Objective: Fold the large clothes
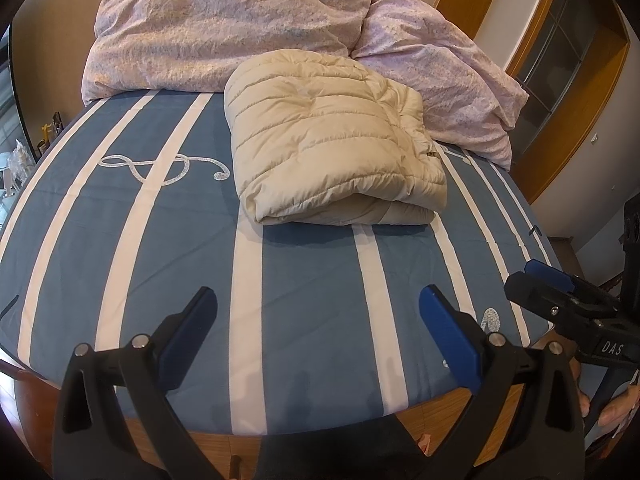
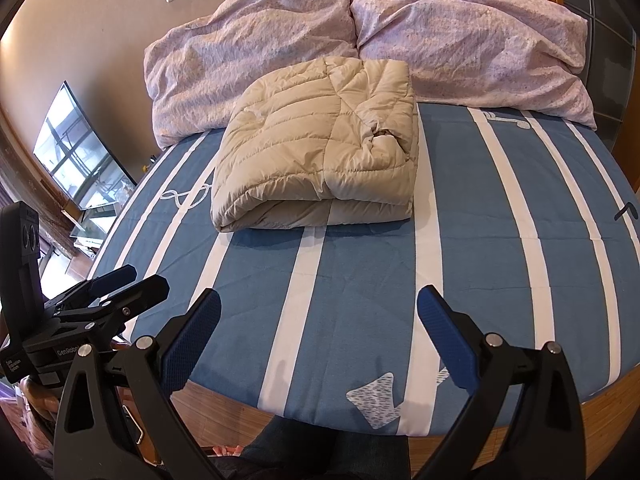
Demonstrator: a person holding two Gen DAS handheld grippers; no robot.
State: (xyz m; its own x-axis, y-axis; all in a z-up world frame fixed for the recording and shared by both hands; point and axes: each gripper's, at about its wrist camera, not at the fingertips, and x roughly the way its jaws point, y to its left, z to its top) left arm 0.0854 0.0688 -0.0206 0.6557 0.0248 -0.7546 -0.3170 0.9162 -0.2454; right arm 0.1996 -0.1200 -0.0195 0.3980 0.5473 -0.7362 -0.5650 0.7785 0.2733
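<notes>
Cream quilted jacket [image 1: 332,140] lies folded into a thick rectangular bundle on the bed [image 1: 304,280], on the blue-and-white striped sheet, its far edge against the pink duvet [image 1: 224,24] heaped at the head. Left gripper [image 1: 318,330] hovers near the foot edge, well apart from the jacket, jaws spread wide, holding nothing. Right gripper [image 2: 319,334] likewise: jaws wide open, empty.
</notes>
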